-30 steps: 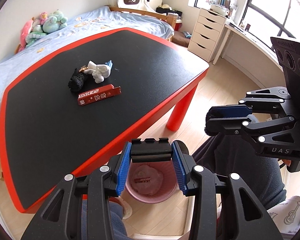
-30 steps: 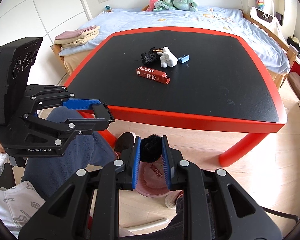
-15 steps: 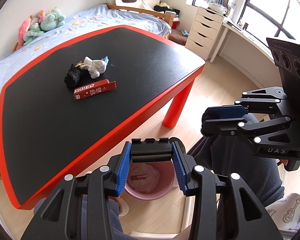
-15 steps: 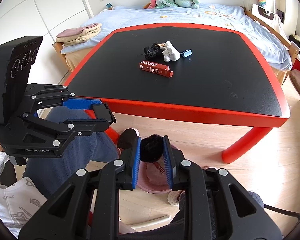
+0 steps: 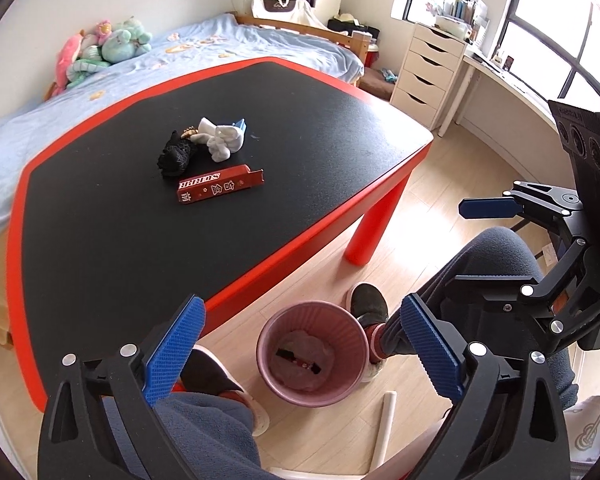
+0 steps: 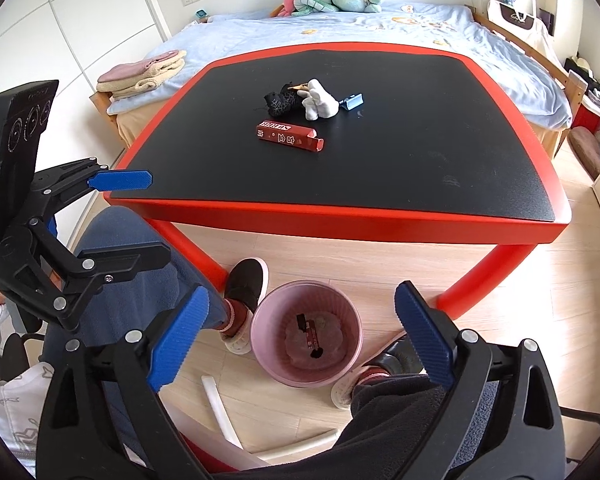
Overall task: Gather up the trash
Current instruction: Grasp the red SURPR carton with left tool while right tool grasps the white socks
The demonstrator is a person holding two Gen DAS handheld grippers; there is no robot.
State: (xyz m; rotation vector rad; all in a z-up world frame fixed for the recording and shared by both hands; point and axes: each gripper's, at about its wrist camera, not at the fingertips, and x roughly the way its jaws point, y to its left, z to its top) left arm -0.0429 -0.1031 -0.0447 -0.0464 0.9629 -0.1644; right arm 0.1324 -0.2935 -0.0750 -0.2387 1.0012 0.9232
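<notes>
The table [image 6: 480, 184] has a matt, finely grained black top and a smooth red rim. On it lie a glossy red cardboard box [image 6: 290, 137], white cloth [image 6: 320, 104] and a black woolly wad [image 6: 281, 103]. The ribbed pink plastic bin [image 5: 296, 318] stands on pale wood flooring [image 5: 440, 200]. Ridged blue pads [image 5: 172, 354] line matt black tongs.

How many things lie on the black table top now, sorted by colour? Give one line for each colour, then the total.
Red: 1, the long red box
Black: 1, the black bundle
White: 1, the white bundle
Blue: 1, the small blue piece
Tan: 1, a small tan bit, too small to tell what it is
Total: 5
</notes>
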